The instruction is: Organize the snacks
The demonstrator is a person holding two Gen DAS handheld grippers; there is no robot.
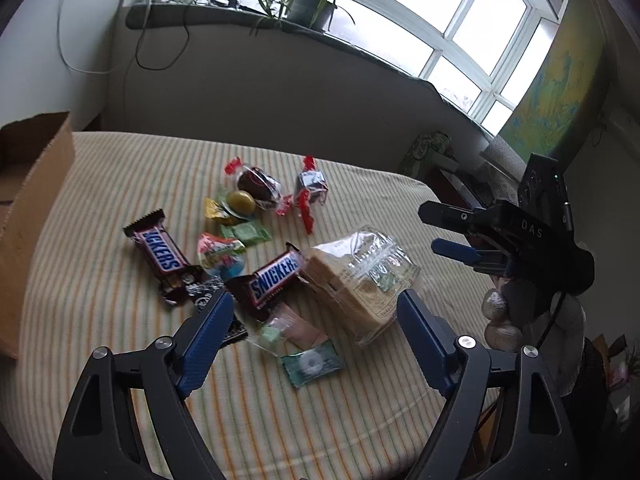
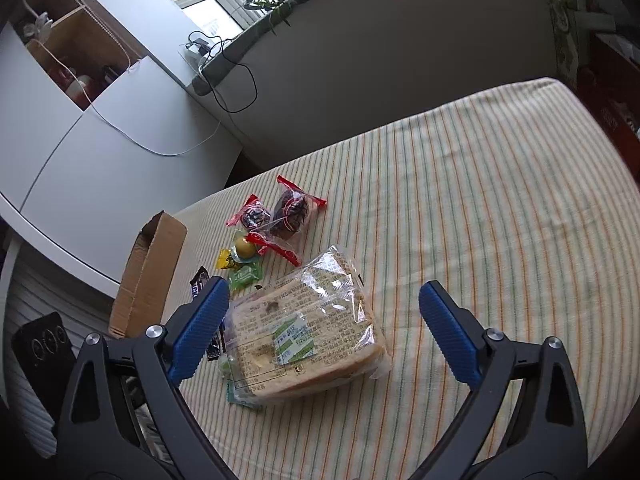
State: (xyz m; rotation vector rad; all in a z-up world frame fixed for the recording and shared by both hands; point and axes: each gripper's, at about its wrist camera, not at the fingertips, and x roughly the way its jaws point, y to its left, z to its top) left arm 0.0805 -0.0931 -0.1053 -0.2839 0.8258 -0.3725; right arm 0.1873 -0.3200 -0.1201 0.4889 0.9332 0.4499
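Observation:
Snacks lie scattered on a striped cloth (image 1: 120,184). A clear-wrapped sandwich (image 1: 360,280) lies at centre right; it also shows in the right wrist view (image 2: 304,332). Two Snickers bars (image 1: 160,256) (image 1: 274,276) lie left of it, with small wrapped candies (image 1: 220,256) and two red-ended wrapped cakes (image 1: 260,186) behind. A green mint packet (image 1: 312,364) lies nearest. My left gripper (image 1: 316,312) is open above the near snacks. My right gripper (image 2: 324,300) is open just above the sandwich; it shows at the right of the left wrist view (image 1: 440,228).
An open cardboard box (image 1: 28,200) stands at the cloth's left edge; it also shows in the right wrist view (image 2: 148,276). A grey wall and a windowsill with a potted plant (image 1: 308,4) lie behind. A white cabinet (image 2: 100,140) stands far left.

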